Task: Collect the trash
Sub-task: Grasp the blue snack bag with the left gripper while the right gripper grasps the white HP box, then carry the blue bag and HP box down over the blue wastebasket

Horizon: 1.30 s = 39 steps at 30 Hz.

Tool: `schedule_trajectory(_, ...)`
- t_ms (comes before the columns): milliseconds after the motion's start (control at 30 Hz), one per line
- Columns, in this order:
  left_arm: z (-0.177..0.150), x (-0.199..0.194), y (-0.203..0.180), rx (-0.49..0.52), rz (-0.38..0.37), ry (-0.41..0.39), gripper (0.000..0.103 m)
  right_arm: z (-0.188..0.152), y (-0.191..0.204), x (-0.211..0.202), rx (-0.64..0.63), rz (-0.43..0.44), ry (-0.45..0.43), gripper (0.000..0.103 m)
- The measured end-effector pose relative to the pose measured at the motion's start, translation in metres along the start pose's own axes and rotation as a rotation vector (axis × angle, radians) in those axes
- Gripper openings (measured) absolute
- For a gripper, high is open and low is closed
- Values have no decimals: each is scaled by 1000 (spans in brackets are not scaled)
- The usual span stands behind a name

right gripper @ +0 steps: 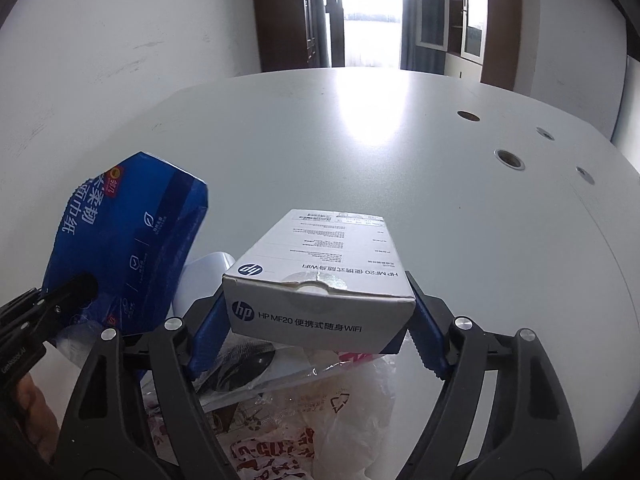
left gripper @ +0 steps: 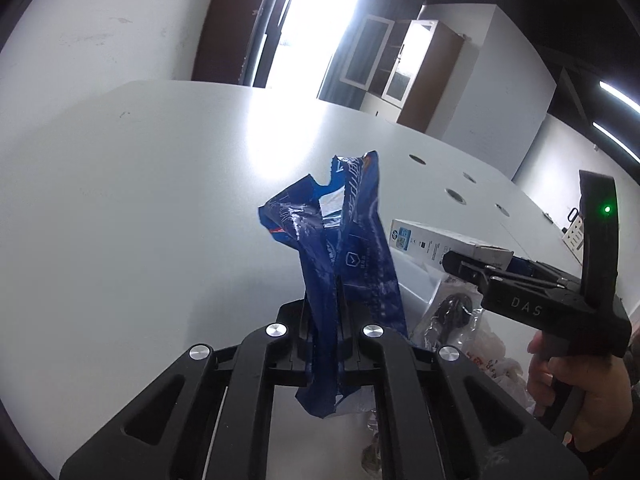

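Observation:
My left gripper is shut on a crumpled blue tissue wrapper and holds it upright above the white table. The wrapper also shows at the left of the right wrist view. My right gripper is shut on a white HP box, held above a white plastic bag with red print. In the left wrist view the right gripper holds the box to the right of the wrapper.
A clear bag holding something black and a white paper lie under the box. Round cable holes sit in the table at right. A wall, a bright doorway and cabinets stand behind the table.

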State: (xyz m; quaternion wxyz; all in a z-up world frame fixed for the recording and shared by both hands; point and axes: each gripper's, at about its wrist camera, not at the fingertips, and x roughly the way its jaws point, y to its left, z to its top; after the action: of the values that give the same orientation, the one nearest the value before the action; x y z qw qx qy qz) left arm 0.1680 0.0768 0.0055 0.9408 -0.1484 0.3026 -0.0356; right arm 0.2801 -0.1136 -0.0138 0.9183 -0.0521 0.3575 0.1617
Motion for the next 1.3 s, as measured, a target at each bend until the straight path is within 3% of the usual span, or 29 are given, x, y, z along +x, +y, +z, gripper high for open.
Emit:
schedule_trajectory(333,0,-70,-5,-78,25,-135,5,-5,-16,-48,63,78,-120,74)
schedule_trajectory(633,-24,-129,-43,-20,46,-194,5,-26,-8,-111,36,206,-209,74)
schedule_trajectory(933,-69,-161,-62,-36,63,-220,5,-85,-4,-169,-17,241,-270,74)
schedule_trajectory(1100,-91,-173,-78,19,123,-224,5,-119,-6,-207,-41,264,-302,74)
schedule_trajectory(1300,-119,-205,-74,5,100,-226,5,-164,-6,-242,-96,269,-326,74)
